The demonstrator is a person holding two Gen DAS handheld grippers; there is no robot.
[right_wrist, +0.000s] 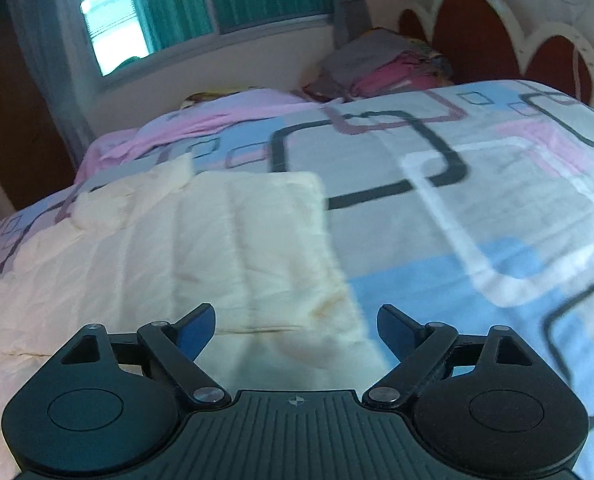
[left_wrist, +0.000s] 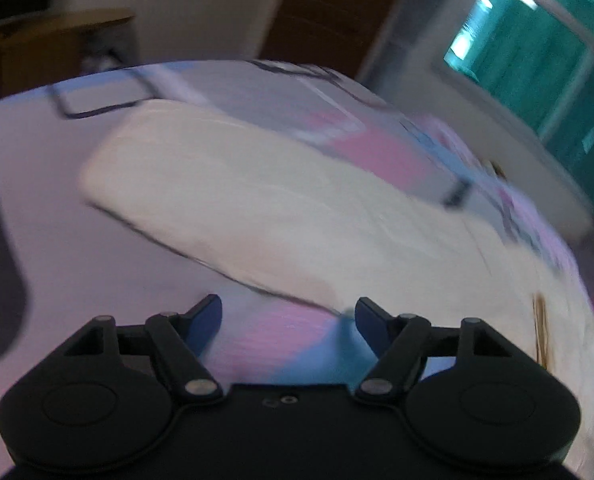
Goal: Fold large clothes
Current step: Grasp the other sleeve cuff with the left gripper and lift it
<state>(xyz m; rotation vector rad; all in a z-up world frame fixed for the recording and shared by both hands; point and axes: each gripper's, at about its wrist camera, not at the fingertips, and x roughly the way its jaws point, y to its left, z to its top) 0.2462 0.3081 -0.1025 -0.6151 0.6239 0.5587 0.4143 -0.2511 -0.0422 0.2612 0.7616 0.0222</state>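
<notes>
A cream-white garment (right_wrist: 201,240) lies flat on the bed, creased, with a folded part on top and a sleeve-like piece at the far left. It also shows in the blurred left wrist view (left_wrist: 257,208). My right gripper (right_wrist: 297,320) is open and empty, low over the garment's near right edge. My left gripper (left_wrist: 289,312) is open and empty, just short of the garment's near edge, over the bedsheet.
The bedsheet (right_wrist: 477,208) is patterned with pink, blue and dark rounded squares. A pile of clothes (right_wrist: 385,68) sits by the scalloped headboard (right_wrist: 497,28). A window with green curtains (right_wrist: 201,4) and a brown door (left_wrist: 337,12) stand beyond the bed.
</notes>
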